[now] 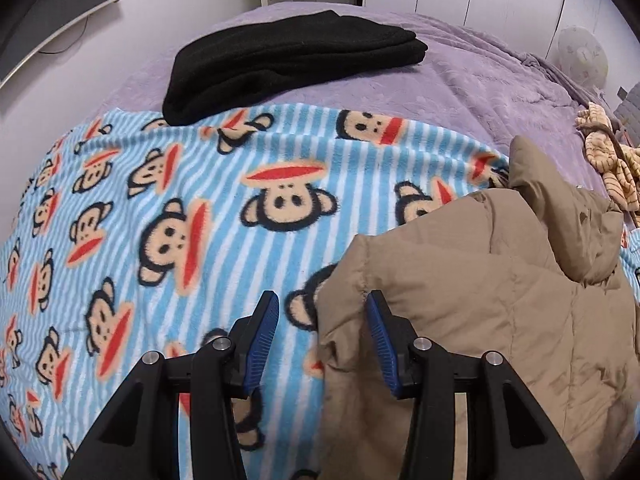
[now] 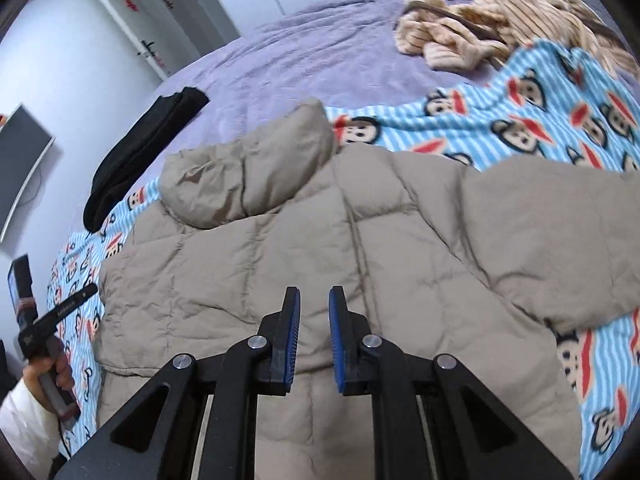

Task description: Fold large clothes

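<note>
1. Two hand-held grippers are in view, both pointing steeply down at a bed point(image 1: 460, 80) covered by a purple bedspread.
2. We note a blue-striped fleece blanket point(image 1: 240, 216) with a monkey-face print spread over the near part of the bed.
3. We find the task item, a tan quilted puffer jacket point(image 2: 320, 240), lying flat on that blanket, its hood point(image 2: 248, 176) at the far end toward the purple bedspread and one sleeve point(image 2: 560, 232) stretching out to the right in the right wrist view.
4. Left hand-held gripper point(image 1: 322, 300): jaws parted, nothing clamped. We see the jacket's edge lying below the gap, with one blue pad over the blanket and the other over the tan fabric.
5. Right hand-held gripper point(image 2: 314, 294): jaws apart by a narrow gap, nothing between the blue pads; it sits above the jacket's back panel.
6. Right wrist view, lower left: a person's hand point(image 2: 52, 372) in a white sleeve grips the handle of the left unit.
7. We record a folded black garment point(image 1: 288, 60) resting at the blanket's far edge, partly on the bedspread.
8. A crumpled beige striped garment point(image 2: 480, 28) lies far right on the bed, well apart from the jacket.
9. A dark wall-mounted screen point(image 2: 20, 168) is on the left wall.
</note>
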The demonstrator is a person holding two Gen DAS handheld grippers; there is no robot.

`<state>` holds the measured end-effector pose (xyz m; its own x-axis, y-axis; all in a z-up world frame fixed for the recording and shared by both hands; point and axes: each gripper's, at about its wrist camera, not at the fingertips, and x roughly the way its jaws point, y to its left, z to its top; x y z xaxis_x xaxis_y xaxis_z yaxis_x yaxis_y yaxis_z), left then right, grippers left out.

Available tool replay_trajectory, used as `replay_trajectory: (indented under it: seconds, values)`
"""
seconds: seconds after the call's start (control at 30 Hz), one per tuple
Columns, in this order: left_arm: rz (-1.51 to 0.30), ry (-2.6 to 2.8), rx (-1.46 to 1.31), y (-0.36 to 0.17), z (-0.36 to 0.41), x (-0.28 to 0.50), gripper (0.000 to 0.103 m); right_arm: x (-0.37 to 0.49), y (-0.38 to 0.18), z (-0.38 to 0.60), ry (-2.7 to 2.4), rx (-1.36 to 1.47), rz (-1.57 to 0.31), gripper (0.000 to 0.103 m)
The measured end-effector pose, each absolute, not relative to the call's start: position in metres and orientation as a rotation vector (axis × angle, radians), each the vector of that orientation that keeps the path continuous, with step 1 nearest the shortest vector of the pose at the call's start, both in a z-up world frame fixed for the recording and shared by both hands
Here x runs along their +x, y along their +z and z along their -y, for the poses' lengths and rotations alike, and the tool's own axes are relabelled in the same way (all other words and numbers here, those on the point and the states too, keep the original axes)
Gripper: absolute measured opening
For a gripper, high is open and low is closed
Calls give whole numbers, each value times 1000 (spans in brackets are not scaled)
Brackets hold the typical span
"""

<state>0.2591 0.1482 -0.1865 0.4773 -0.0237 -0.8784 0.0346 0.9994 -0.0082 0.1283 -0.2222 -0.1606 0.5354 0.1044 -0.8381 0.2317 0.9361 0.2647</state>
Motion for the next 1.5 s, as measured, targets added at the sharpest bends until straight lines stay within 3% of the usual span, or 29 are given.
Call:
replay_trajectory:
  seconds: [0.17, 0.27, 0.63, 0.67, 0.7, 0.77, 0.97, 1.03, 1.17, 1.27, 1.4, 1.5]
  values:
    - [-1045, -11, 205, -216, -116, 256, 48, 159, -221, 215, -82, 268, -1162, 14]
    - [-1056, -10, 183, -222, -118, 259, 48, 155, -239, 229, -47, 337, -1139, 9]
    - [-1039, -44, 170, -167, -125, 211, 49, 109, -206, 264, -117, 443, -1125, 13]
    - [-1034, -51, 170, -163, -122, 202, 59, 100, -202, 269, -124, 476, -1122, 13]
    - [-1025, -58, 167, -157, -119, 192, 83, 92, -200, 273, -130, 502, -1122, 13]
    - [-984, -68, 157, -145, -112, 173, 97, 75, -197, 278, -141, 547, -1123, 13]
    - [-1015, -156, 127, -132, -74, 134, 97, 22, -194, 287, -168, 626, -1139, 16]
    - [-1023, -176, 125, -130, -60, 124, 97, 8, -194, 292, -179, 653, -1140, 20]
    - [-1053, -201, 146, -133, -27, 107, 103, -19, -193, 308, -209, 687, -1122, 51]
    - [-1062, -234, 180, -136, -2, 94, 103, -38, -191, 325, -251, 689, -1110, 52]
    - [-1084, -286, 205, -138, 31, 79, 103, -58, -187, 357, -298, 732, -1076, 75]
    - [-1089, -304, 215, -138, 55, 70, 103, -72, -185, 386, -329, 777, -1039, 83]
